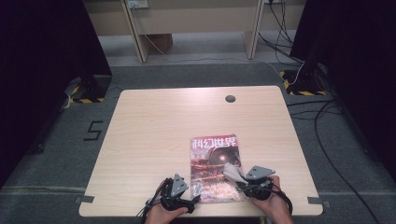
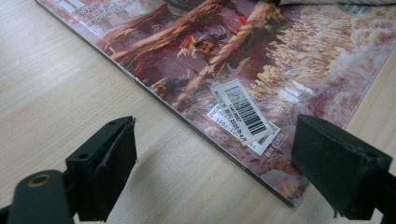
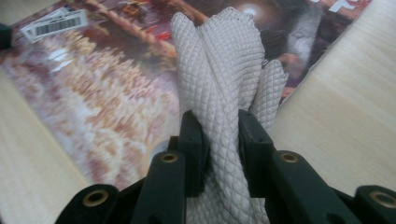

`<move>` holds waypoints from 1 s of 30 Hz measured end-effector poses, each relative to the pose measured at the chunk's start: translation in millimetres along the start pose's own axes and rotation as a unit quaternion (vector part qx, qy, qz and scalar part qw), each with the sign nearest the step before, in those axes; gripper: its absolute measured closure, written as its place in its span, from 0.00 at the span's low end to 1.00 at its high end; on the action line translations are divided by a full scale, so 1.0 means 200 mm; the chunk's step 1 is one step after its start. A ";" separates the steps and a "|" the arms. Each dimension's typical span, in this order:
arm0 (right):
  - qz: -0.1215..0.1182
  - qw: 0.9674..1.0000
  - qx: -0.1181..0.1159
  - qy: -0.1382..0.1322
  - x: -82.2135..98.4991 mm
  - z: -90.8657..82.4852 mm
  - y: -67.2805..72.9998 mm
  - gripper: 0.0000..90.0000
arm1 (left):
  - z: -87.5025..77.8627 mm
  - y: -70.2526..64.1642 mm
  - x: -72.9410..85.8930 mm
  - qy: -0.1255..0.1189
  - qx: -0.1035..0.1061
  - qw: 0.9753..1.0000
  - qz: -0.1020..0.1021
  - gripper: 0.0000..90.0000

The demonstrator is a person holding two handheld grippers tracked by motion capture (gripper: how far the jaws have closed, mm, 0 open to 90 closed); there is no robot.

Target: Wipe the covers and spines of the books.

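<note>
High view first: a magazine (image 1: 215,168) lies flat on the pale wooden desk (image 1: 154,130), close to the near edge and a little right of the middle, its title end toward the far edge. The left gripper (image 1: 196,190), held in a hand (image 1: 163,215) at the near edge, sits just beside the magazine's near left corner. The right gripper (image 1: 238,179), held in the other hand (image 1: 273,205), is over the magazine's near right part, and a bunch of white cloth (image 1: 232,171) stands out in front of it above the cover. A round cable hole (image 1: 230,98) sits near the far edge of the desk.

Left gripper view: the jaws stand wide apart with nothing between the pads. The left gripper (image 2: 215,163) is low over the desk (image 2: 56,84), and the magazine's (image 2: 261,60) near corner with its barcode sticker (image 2: 243,112) lies ahead of the gap, one pad over bare wood, the other at the cover's corner.

Right gripper view: the right gripper (image 3: 219,140) has its jaws drawn narrow and clamped on the white cloth (image 3: 224,70), a quilted, diamond-patterned fabric bunched into folds that rise up past the pads. Beneath it lies the magazine (image 3: 93,93), with the desk (image 3: 345,107) showing beyond the cover's edge.
</note>
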State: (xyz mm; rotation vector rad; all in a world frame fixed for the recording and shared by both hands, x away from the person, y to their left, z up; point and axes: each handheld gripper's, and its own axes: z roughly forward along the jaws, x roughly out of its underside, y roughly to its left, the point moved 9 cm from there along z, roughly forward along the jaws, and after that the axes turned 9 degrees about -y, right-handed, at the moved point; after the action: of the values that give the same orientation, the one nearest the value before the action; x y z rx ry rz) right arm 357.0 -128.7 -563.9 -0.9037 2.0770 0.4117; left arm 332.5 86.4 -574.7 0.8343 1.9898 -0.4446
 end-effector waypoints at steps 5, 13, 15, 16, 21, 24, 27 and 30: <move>0.003 1.000 0.011 -0.002 -0.03 0.04 -0.05 0.83 | 0.01 0.01 0.00 0.002 0.008 1.000 -0.012 0.14; -0.008 0.999 0.037 0.005 -0.09 0.12 -0.14 0.83 | 0.01 0.01 0.01 0.002 0.004 1.000 -0.018 0.10; -0.008 0.999 0.045 0.007 -0.11 0.14 -0.16 0.83 | 0.01 0.02 0.01 0.004 0.005 1.000 -0.022 0.10; -0.009 0.999 0.049 0.009 -0.12 0.16 -0.17 0.83 | 0.01 0.02 0.01 0.003 0.005 1.000 -0.023 0.10; -0.010 0.998 0.068 0.014 -0.17 0.22 -0.24 0.83 | 0.01 0.02 0.01 0.002 0.005 1.000 -0.023 0.10; 0.000 0.997 0.073 0.010 -0.20 0.25 -0.29 0.83 | 0.01 0.02 0.01 0.001 0.005 1.000 -0.022 0.10; 0.014 0.997 0.076 0.005 -0.22 0.28 -0.34 0.83 | 0.01 0.02 0.01 0.001 0.004 1.000 -0.022 0.10; 0.021 0.997 0.081 0.006 -0.23 0.30 -0.36 0.83 | 0.01 0.01 0.01 0.001 0.003 1.000 -0.021 0.10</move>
State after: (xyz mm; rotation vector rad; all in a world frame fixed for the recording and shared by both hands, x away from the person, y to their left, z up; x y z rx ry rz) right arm 461.4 -123.7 -563.0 -0.7697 2.1095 0.2567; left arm 335.2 87.9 -577.1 0.7995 2.0120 -0.4748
